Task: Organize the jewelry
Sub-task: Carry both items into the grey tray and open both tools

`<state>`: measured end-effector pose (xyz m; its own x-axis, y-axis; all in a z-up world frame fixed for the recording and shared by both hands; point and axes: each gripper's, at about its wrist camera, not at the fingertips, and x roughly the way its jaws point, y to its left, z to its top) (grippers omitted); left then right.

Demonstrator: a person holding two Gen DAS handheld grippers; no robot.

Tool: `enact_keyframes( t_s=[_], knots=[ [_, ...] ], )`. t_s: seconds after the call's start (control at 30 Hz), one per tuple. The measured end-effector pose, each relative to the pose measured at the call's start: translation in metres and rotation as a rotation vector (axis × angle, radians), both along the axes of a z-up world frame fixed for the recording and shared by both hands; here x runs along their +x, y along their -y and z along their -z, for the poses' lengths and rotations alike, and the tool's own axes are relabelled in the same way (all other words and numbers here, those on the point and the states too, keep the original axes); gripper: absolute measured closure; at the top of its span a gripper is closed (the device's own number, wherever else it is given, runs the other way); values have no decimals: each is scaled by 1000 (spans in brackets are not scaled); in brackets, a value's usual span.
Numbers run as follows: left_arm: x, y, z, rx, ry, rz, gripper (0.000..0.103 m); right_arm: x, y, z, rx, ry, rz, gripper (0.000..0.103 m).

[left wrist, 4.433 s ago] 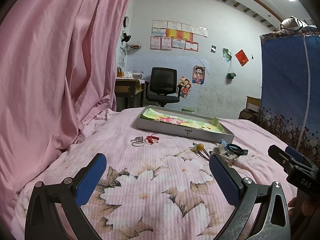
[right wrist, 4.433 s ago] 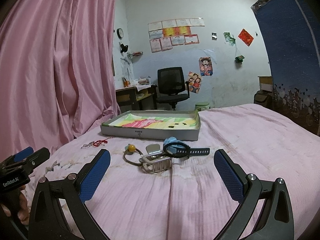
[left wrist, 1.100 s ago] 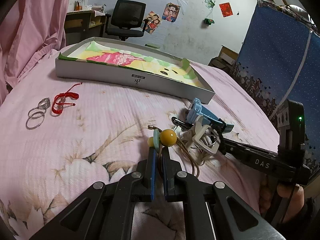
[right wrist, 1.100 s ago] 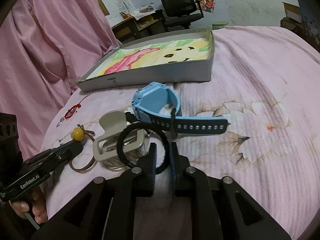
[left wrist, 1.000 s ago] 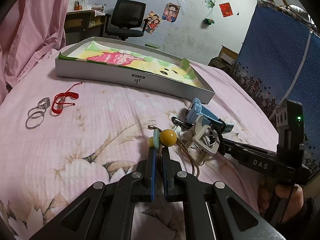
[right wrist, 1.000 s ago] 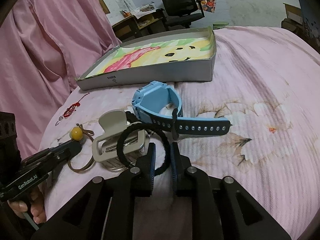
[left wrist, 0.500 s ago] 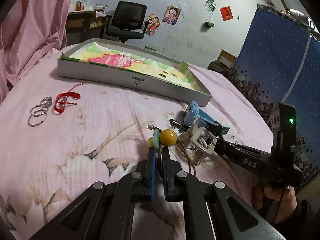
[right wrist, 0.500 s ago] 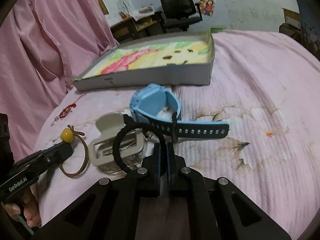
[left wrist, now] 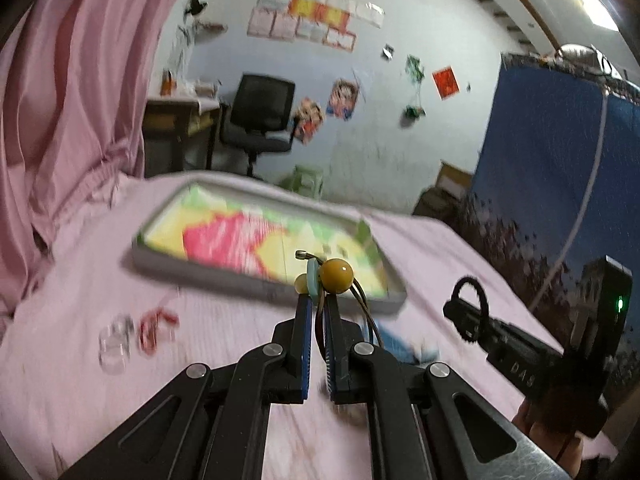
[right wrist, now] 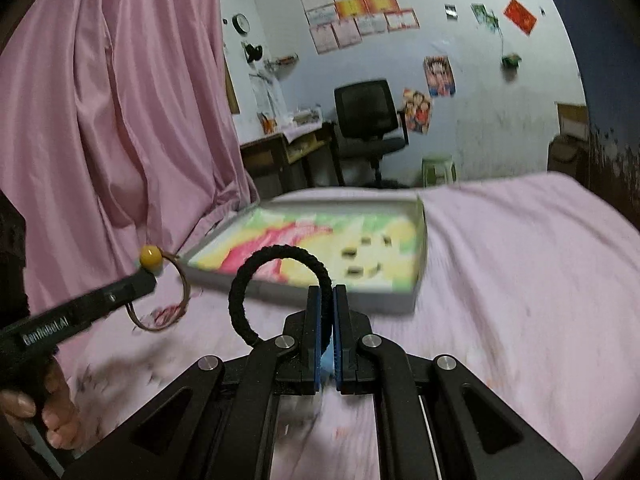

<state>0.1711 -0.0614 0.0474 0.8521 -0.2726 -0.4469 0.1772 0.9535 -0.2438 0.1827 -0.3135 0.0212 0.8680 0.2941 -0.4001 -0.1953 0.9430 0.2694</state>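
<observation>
Plainly the shallow tray [right wrist: 416, 276] is what everything is aimed at: it lies on the pink bedspread [right wrist: 520, 280] with its long side running left to right across both views, its open top facing up, ready to take the pieces. Both grippers hang in the air on the near side of it, tips pointed at its front wall, which I take for a carry toward the tray.

The right gripper [right wrist: 326, 292] is clamped tight on the black hair band [right wrist: 276, 254]. The loop stands upright above the fingers and curls off to their left, its flat face turned to the camera.

The left gripper [left wrist: 316, 300] is pinched on the beaded cord bracelet [left wrist: 335, 276], the yellow bead riding on top of the fingertips and the brown cord drooping below, toward the right.

Left of the tray's front wall, a red string bracelet [left wrist: 154, 326] and silver rings [left wrist: 116, 340] lie blurred on the bedspread, not yet picked up.
</observation>
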Motion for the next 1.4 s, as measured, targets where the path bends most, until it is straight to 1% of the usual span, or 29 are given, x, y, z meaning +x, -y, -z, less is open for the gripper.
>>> enact_keyframes(
  t_s=[0.1,0.23,0.4,0.53,0.63,0.73,0.77,0.9,0.97,1.07,1.13,1.23,1.3,1.4],
  knots=[
    [25,0,-11,-23,30,-22,97,23,-2,-9,-18,23,17,98],
    [60,4,-13,-1,47,-42,97,62,-1,-18,-40,45,53,98],
    [100,8,-5,10,81,-81,97,100,-4,-19,-59,76,78,98],
    [123,15,5,45,64,-85,97,121,-8,-11,-55,52,76,98],
    [142,22,18,78,20,-84,97,135,-8,1,-48,3,69,98],
    [158,27,30,111,-62,-77,97,147,-8,16,-49,-71,50,98],
    [164,28,36,113,-104,-72,97,151,-9,20,-53,-102,40,98],
    [177,27,49,112,-214,-52,97,161,-16,37,-81,-201,5,98],
    [183,28,56,117,-273,-42,97,164,-18,43,-94,-233,-6,98],
    [186,27,65,135,-331,-44,97,168,-21,51,-104,-288,-28,98],
    [186,27,69,137,-349,-41,96,169,-22,56,-109,-323,-48,97],
    [182,27,69,143,-341,-38,96,173,-24,65,-118,-375,-79,96],
    [180,26,68,145,-344,-34,97,174,-26,66,-126,-379,-93,92],
    [174,24,65,146,-332,-33,96,169,-30,62,-132,-365,-105,82]
  ],
)
